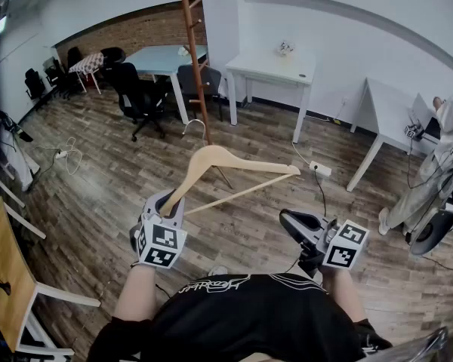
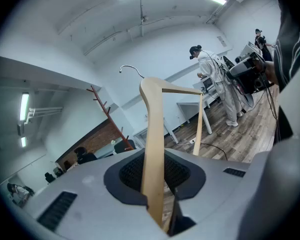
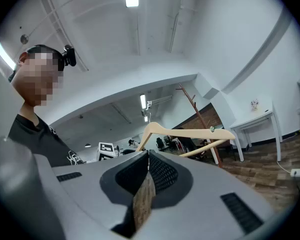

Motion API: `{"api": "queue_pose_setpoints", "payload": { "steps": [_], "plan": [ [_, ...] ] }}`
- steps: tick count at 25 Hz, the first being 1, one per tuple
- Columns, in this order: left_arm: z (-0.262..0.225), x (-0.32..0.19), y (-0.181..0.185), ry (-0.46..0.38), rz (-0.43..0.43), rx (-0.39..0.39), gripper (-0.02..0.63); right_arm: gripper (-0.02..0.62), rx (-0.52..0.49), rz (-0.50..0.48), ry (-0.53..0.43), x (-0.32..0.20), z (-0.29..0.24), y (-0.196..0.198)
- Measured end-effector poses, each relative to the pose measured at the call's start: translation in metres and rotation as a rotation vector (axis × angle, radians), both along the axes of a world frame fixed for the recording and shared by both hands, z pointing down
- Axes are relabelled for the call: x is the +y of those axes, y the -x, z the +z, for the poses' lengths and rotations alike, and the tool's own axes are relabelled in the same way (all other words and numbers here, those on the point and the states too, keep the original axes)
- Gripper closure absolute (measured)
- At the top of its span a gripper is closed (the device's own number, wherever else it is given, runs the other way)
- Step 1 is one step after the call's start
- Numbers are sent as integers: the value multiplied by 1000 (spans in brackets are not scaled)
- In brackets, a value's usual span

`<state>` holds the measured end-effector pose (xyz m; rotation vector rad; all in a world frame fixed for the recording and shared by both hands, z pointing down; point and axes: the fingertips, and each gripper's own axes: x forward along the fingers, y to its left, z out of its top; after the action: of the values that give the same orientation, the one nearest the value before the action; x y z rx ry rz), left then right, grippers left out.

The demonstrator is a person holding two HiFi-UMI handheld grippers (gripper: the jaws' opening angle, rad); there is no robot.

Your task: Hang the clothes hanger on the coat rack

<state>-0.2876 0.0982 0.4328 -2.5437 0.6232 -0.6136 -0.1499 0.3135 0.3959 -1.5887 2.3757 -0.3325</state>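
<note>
While left tool [image 1: 170, 200] grips hanger [image 1: 219, 159], rack [image 1: 194, 44] apart

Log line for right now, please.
left gripper: shut on hanger | right gripper: shut, empty | hanger: not yet on coat rack

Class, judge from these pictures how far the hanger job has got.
Done: the hanger is picked up, one arm clamped in the left tool. In hand: held above the floor; right tool shut, empty. Left: its hook is not yet on the coat rack ahead.
</note>
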Motion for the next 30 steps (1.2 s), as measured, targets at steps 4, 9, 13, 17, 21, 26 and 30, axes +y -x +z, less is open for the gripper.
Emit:
{"api": "queue_pose_setpoints", "payload": {
  "steps": [4, 9, 13, 17, 21, 26, 30],
  "plan": [
    [-5, 2, 2, 7, 0, 12, 540, 554, 7, -7, 4, -1, -3, 3],
    [-3, 1, 7, 8, -10, 8, 540, 552, -19, -27, 1, -12, -6, 4],
    [3, -7, 13, 5, -28, -2, 540, 552, -42, -58, 5, -27, -3, 7],
    [11, -27, 15, 26, -52, 6, 540, 552, -41, -73, 36, -50, 7, 5],
    [22, -53, 1, 47, -61, -1, 540, 552, -44, -74, 64, -76, 17, -11],
    [28, -91, -25, 47, -56, -12, 540, 552, -51, -69, 89, -115, 22, -34],
    [32, -137, -57, 56, -50, -19, 540, 552, -63, -58, 96, -160, 25, -65]
  ]
}}
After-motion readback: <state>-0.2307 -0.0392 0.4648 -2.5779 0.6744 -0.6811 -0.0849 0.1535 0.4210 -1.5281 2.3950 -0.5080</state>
